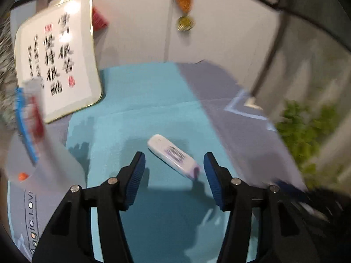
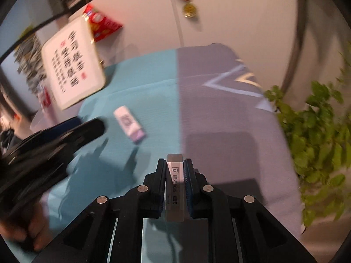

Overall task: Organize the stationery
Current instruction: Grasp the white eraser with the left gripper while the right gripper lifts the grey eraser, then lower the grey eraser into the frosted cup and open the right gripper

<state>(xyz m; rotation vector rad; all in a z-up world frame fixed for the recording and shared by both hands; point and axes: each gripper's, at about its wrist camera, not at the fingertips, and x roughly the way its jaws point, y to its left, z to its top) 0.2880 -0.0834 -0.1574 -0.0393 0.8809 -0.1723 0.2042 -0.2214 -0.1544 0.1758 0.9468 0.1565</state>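
A white eraser with a purple end [image 1: 173, 156] lies on the teal mat [image 1: 142, 100], just ahead of and between the fingers of my left gripper [image 1: 174, 163], which is open and empty above it. The eraser also shows in the right wrist view [image 2: 129, 123], with the left gripper [image 2: 72, 131] beside it. My right gripper [image 2: 174, 166] is shut on a grey eraser in a printed sleeve [image 2: 175, 186], held above the mat. A clear cup [image 1: 41, 164] with a blue and a red pen stands at the left.
A framed calligraphy board [image 1: 57, 65] leans against the back wall. A grey-purple mat [image 2: 230, 109] covers the right side. A green plant [image 2: 318, 135] stands at the right edge. A medal [image 1: 185, 23] hangs on the wall.
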